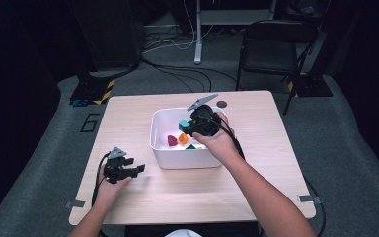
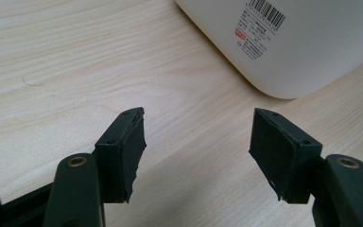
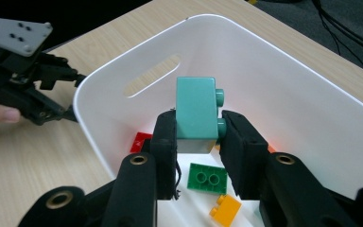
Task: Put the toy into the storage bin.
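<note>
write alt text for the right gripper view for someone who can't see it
The right gripper is shut on a teal toy brick, held above a white plastic bin. Green, orange and red bricks lie on the bin's floor. The left gripper rests on the wooden table beyond the bin's rim.

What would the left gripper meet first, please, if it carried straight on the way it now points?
Probably the white bin. The left gripper, jaws open and empty, points across bare table toward the bin's rounded corner; a slightly leftward line might just pass beside it.
</note>
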Demonstrator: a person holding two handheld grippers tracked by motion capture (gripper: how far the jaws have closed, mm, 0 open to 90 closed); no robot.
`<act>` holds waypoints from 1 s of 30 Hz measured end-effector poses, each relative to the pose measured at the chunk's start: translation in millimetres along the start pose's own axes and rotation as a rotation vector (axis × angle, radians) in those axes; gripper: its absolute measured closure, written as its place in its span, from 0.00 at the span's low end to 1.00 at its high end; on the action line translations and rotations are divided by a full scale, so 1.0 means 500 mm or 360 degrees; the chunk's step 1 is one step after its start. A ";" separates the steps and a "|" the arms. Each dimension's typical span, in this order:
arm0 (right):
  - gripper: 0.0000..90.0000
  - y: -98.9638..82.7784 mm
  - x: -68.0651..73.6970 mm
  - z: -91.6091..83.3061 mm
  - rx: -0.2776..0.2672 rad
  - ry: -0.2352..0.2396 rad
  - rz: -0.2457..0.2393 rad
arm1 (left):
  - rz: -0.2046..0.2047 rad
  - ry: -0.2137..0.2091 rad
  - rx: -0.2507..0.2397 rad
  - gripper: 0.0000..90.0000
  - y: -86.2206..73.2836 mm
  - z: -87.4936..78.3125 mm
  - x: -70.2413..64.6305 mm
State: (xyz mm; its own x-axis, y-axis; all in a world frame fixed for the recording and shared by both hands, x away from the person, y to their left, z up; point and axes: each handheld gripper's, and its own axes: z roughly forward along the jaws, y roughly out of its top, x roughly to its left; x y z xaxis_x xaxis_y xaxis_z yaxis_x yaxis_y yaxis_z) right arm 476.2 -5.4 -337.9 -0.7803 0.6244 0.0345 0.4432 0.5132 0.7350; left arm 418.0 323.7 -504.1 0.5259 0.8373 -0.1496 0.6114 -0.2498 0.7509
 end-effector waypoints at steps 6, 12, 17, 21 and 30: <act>0.74 0.017 -0.022 0.030 0.0007 -0.0023 0.0037 | 0.0000 -0.0001 -0.0001 0.40 0.000 0.000 0.000; 0.74 0.030 -0.041 0.068 0.0019 -0.0028 0.0077 | 0.0004 -0.0004 -0.0005 0.40 0.000 0.001 0.001; 0.74 0.031 -0.053 0.097 0.0056 -0.0054 0.0078 | 0.0005 -0.0003 -0.0009 0.40 -0.001 0.002 0.001; 0.68 0.027 -0.058 0.107 0.0090 -0.0083 0.0114 | 0.0008 -0.0006 0.0003 0.40 0.000 0.000 0.003; 0.60 0.014 -0.040 0.058 0.0052 -0.0087 0.0062 | 0.0009 0.0000 -0.0005 0.40 -0.001 0.002 0.001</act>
State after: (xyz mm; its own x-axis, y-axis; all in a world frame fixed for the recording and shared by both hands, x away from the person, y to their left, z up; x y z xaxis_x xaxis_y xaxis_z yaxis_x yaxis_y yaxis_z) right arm 507.5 2.9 -353.0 -0.7376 0.6748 0.0249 0.4874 0.5065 0.7113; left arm 418.7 323.7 -505.1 0.5292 0.8359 -0.1457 0.6067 -0.2527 0.7537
